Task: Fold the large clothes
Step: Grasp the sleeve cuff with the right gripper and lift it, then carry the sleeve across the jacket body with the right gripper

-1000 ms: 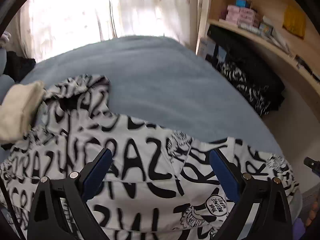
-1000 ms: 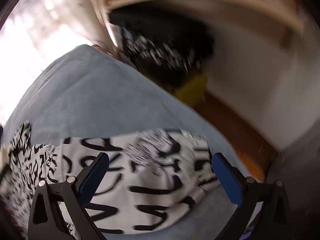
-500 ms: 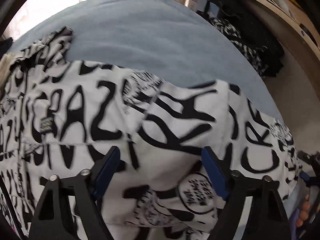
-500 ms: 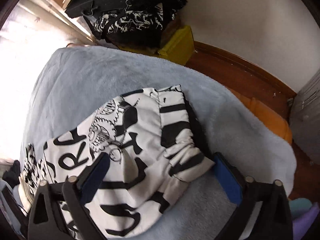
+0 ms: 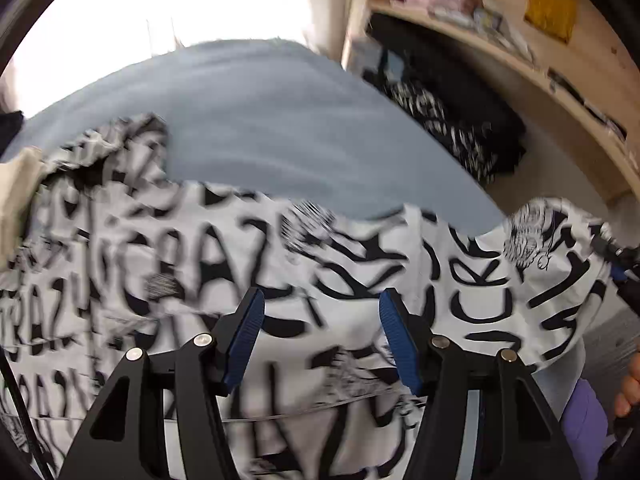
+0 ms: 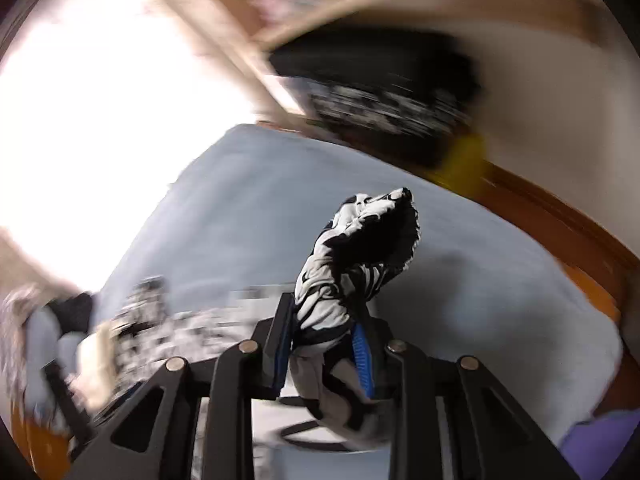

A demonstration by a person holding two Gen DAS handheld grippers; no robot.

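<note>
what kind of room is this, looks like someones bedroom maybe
Probably a bedroom: a bed-like surface under a blue-grey blanket, a curtained bright window, and wooden shelves holding boxes and folded clothes.

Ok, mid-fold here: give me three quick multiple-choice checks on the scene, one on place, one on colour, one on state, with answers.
1. Where does the printed garment lie?
A. on the blue-grey bed cover
B. on the wooden shelf
C. on the floor

2. What colours is the garment's print?
A. red on yellow
B. black on white
C. plain blue

3. What is the right tool doing?
A. hanging empty
B. pinching a bunched sleeve end
C. holding a book

Answers:
1 A, the cloth is spread over the cover.
2 B, black letters on white fabric.
3 B, fabric sits clamped between its blue pads, whose jaws have just been closing.
</note>
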